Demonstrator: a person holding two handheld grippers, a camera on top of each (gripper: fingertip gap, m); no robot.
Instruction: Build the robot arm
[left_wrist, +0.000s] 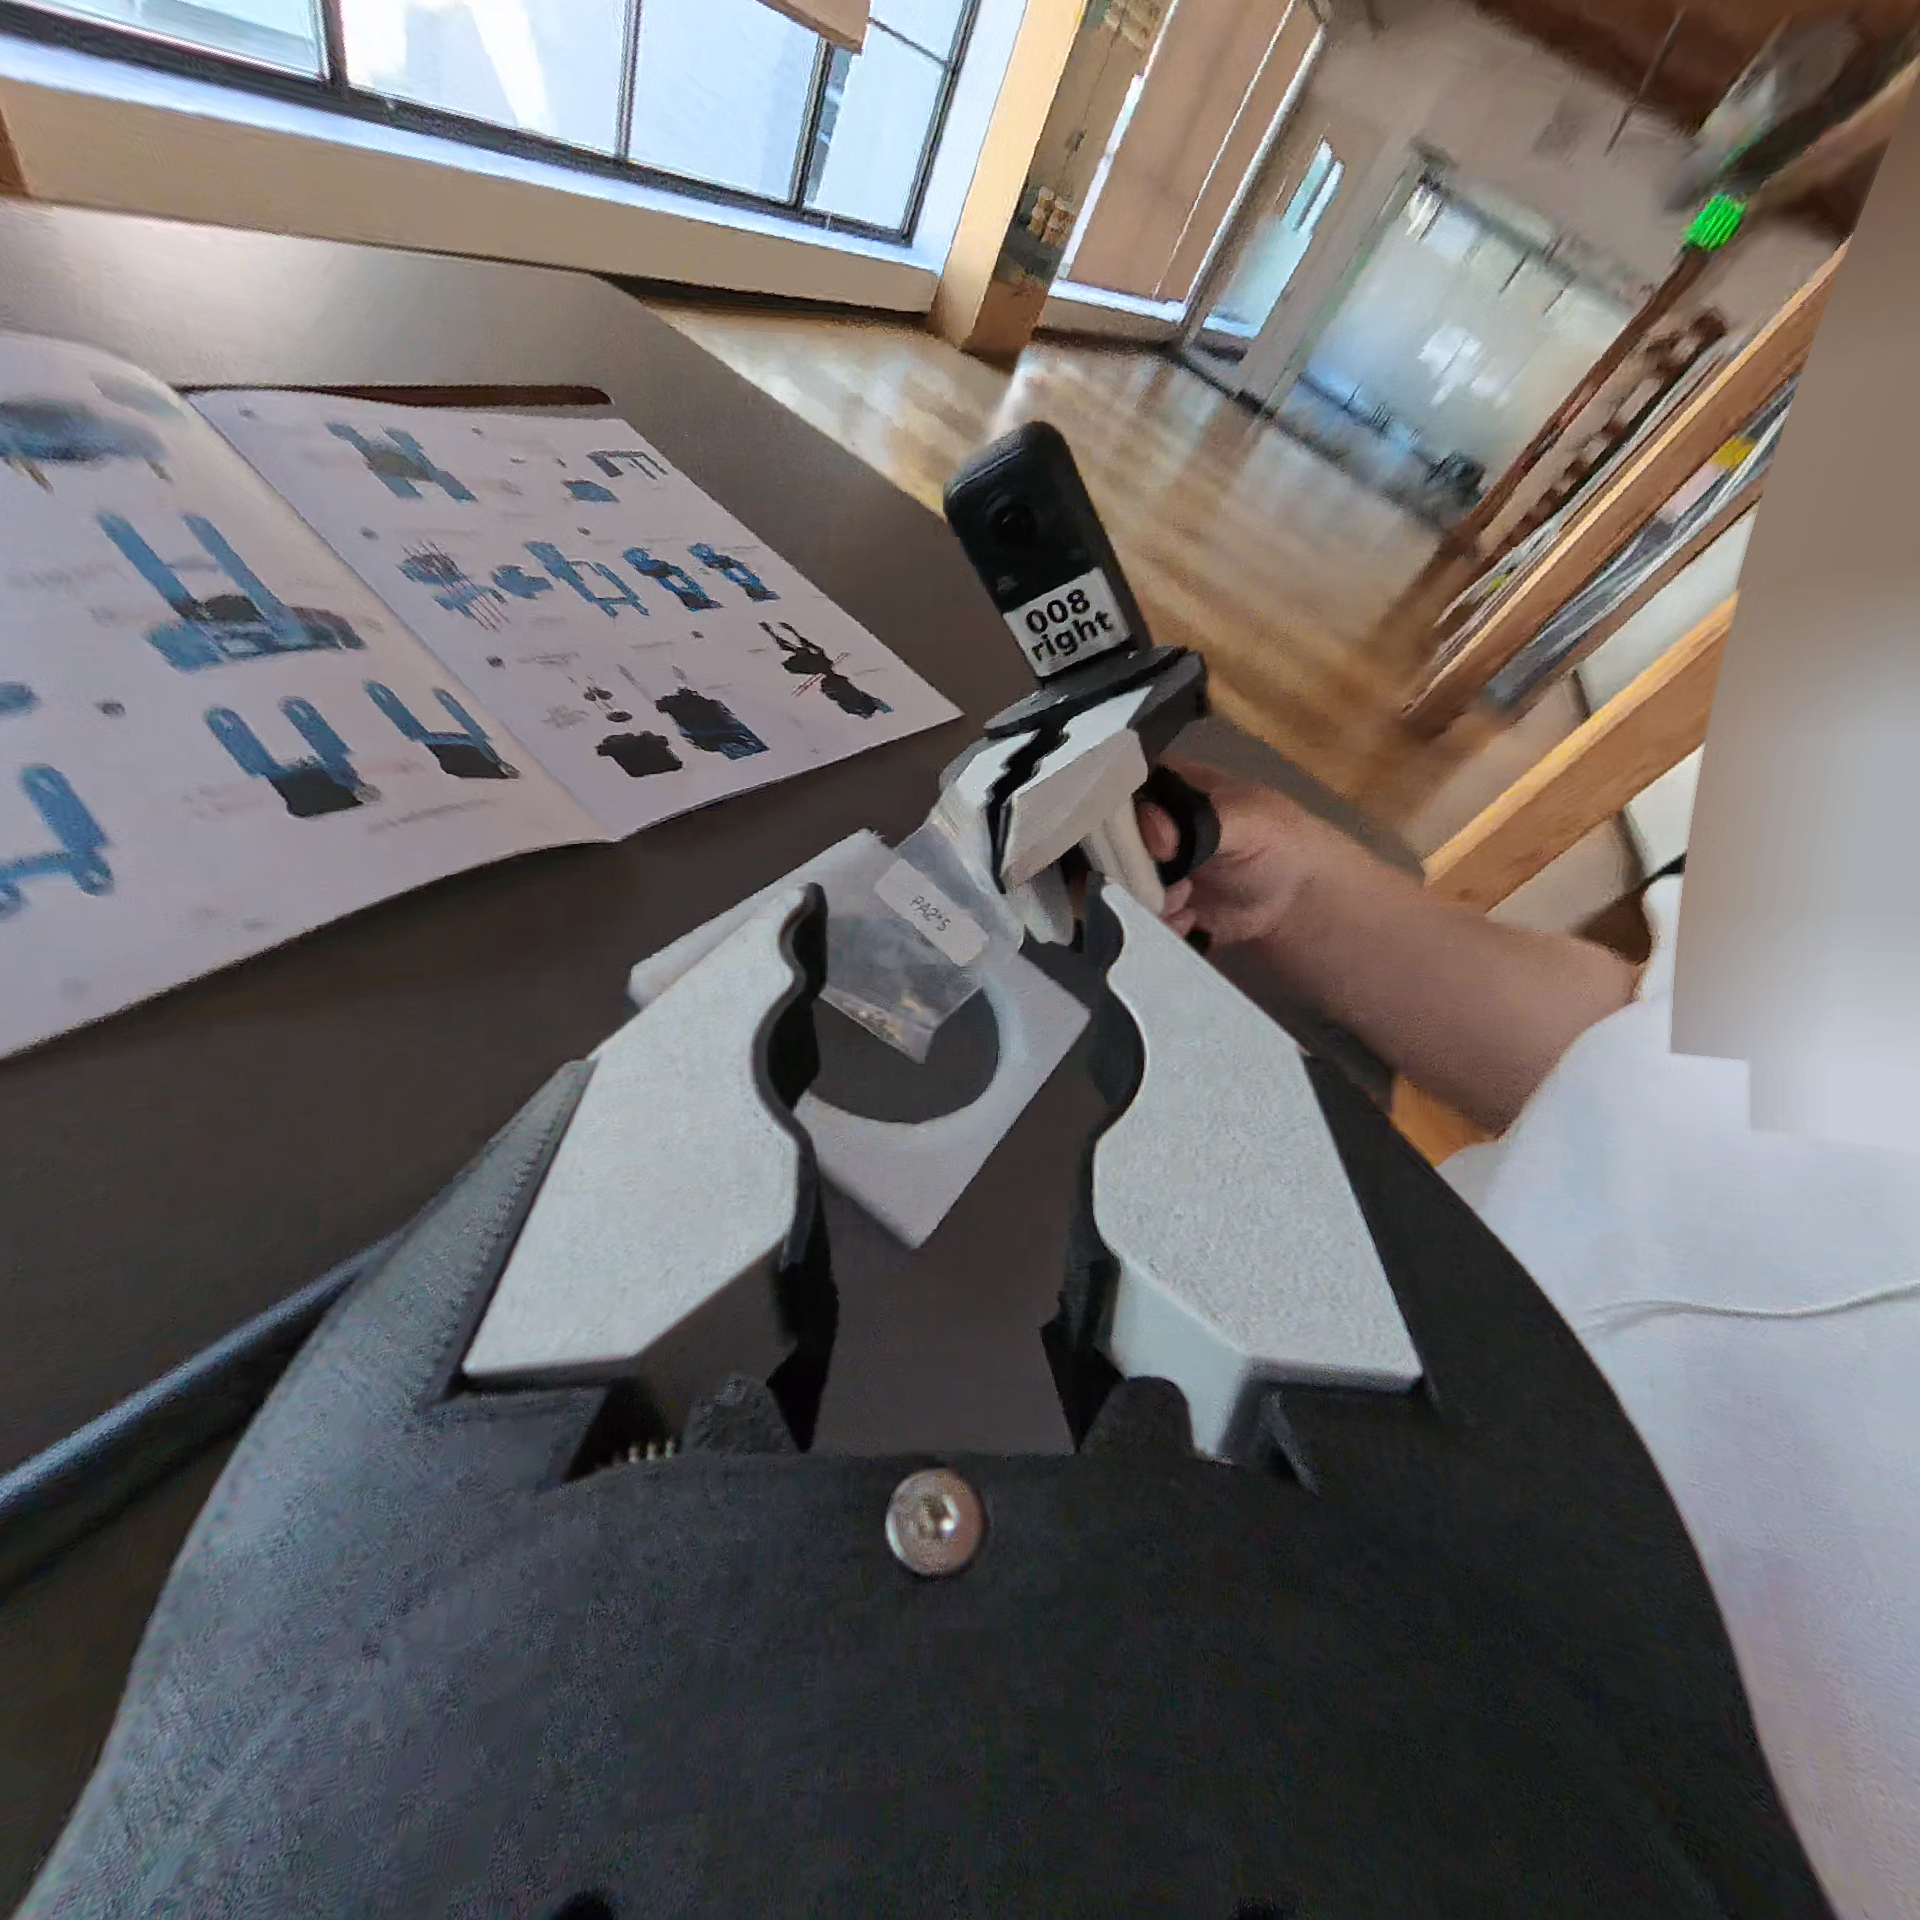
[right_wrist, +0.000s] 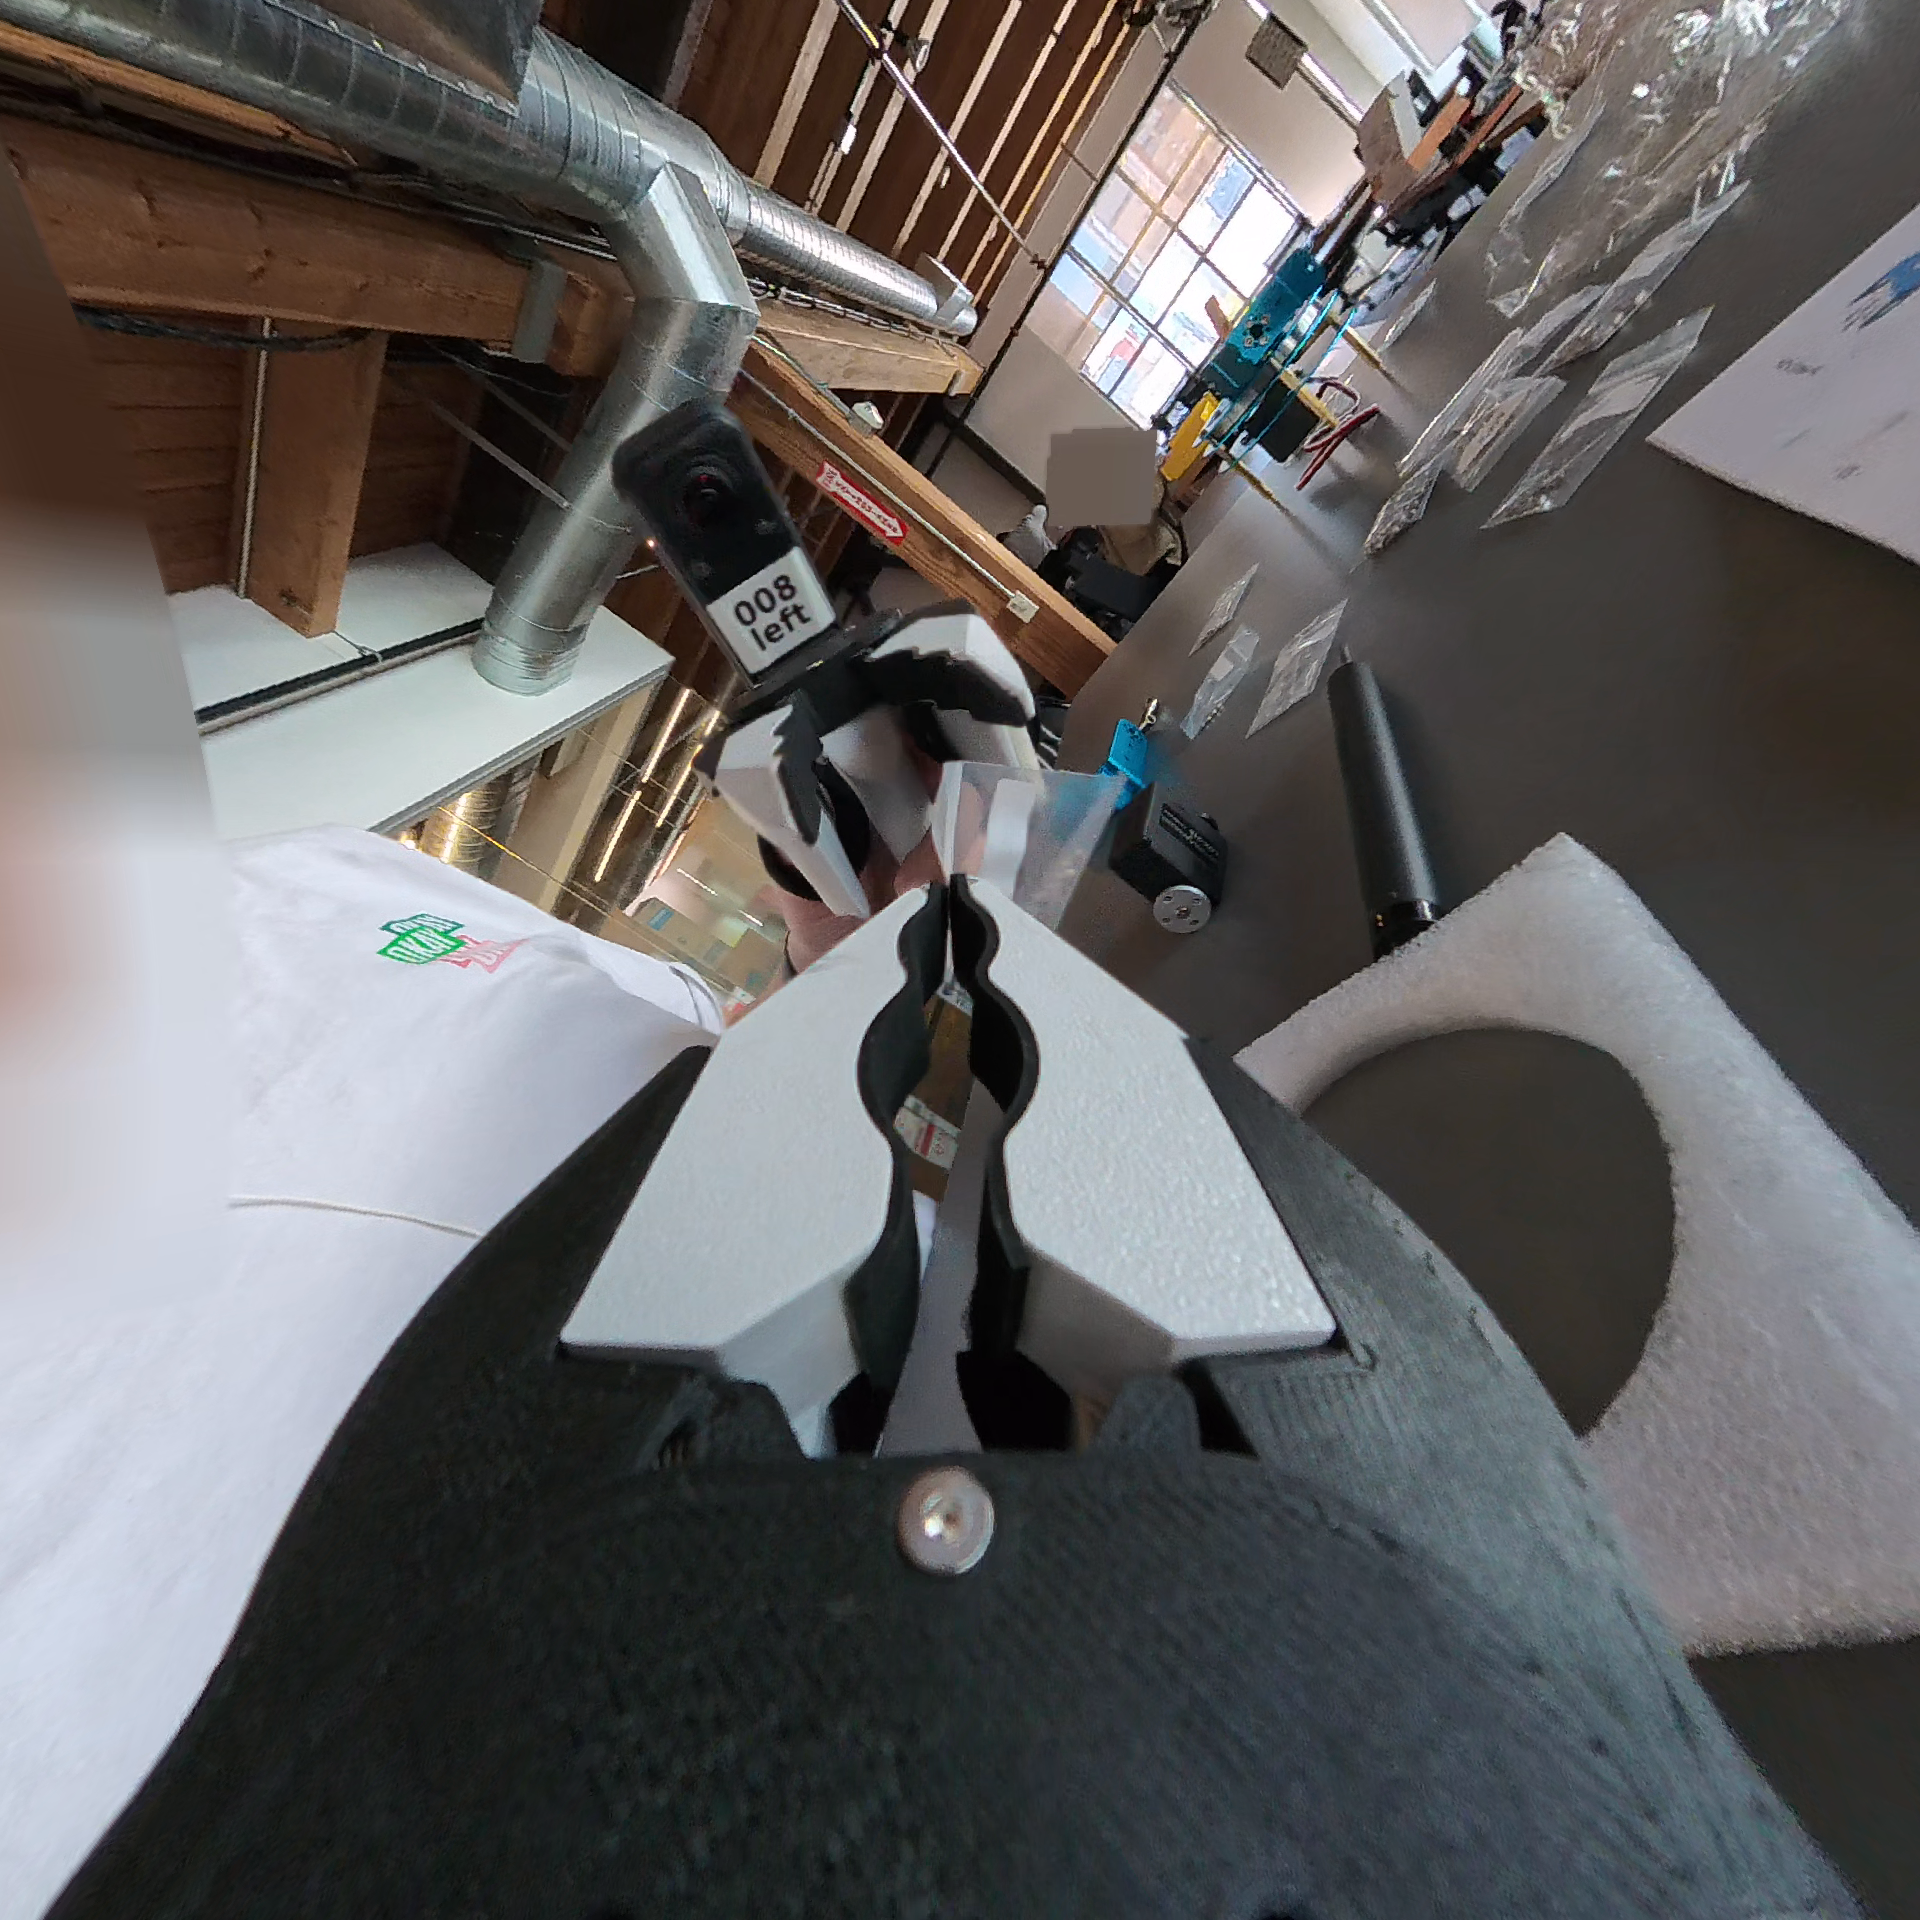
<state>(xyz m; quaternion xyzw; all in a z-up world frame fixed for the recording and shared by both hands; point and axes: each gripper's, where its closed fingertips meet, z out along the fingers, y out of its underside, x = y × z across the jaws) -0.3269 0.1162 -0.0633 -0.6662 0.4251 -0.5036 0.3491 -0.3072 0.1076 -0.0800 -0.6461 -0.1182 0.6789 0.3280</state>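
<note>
Your right gripper (left_wrist: 1023, 878) pinches top edge of clear plastic bag (left_wrist: 914, 961) (small dark parts inside), jaws clamped on it. Your left gripper (left_wrist: 951, 997) gapes wide, bag hanging between fingertips, above foam block (right_wrist: 1704, 1195). Open booklet (left_wrist: 364, 644) lies left; bare dark table (left_wrist: 260, 1164) around.

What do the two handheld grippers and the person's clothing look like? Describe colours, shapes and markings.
Both the left gripper and the right gripper have white faceted jaws with wavy black inner pads on rough black bodies. Each carries a black camera with a white label. The person wears a white shirt.
</note>
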